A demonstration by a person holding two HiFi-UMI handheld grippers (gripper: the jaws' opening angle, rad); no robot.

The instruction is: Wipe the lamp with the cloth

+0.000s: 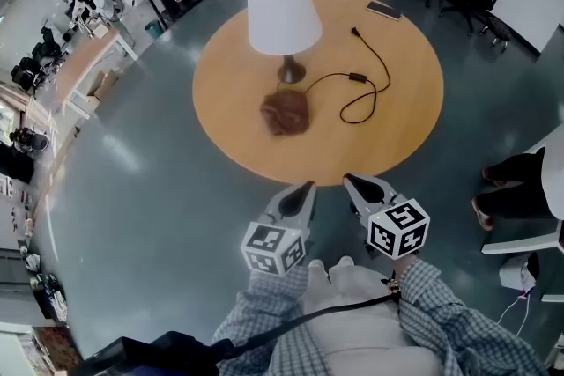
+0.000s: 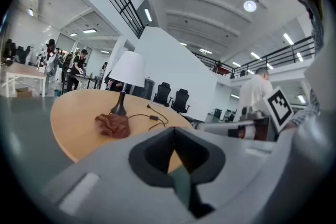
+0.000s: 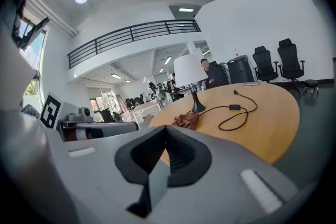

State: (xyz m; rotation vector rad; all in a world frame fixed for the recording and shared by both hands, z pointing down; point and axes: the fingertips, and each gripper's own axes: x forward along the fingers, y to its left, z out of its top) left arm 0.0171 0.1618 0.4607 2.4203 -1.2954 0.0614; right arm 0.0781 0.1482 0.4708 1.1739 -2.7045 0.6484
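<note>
2 empty grippers, left gripper (image 1: 307, 187) and right gripper (image 1: 349, 180), sit short of the bench (image 1: 405, 119), fingers pressed together. The cloth (image 1: 285, 113) lies straight ahead on the bench, just beside the lamp (image 1: 282, 13) base. Judge the left gripper slightly nearer; reach forward with it.

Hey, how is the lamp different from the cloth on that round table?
The lamp stands upright; the cloth lies crumpled. The lamp is mostly white; the cloth is brown. The lamp is far taller than the cloth. Both sit on the round table.
</note>
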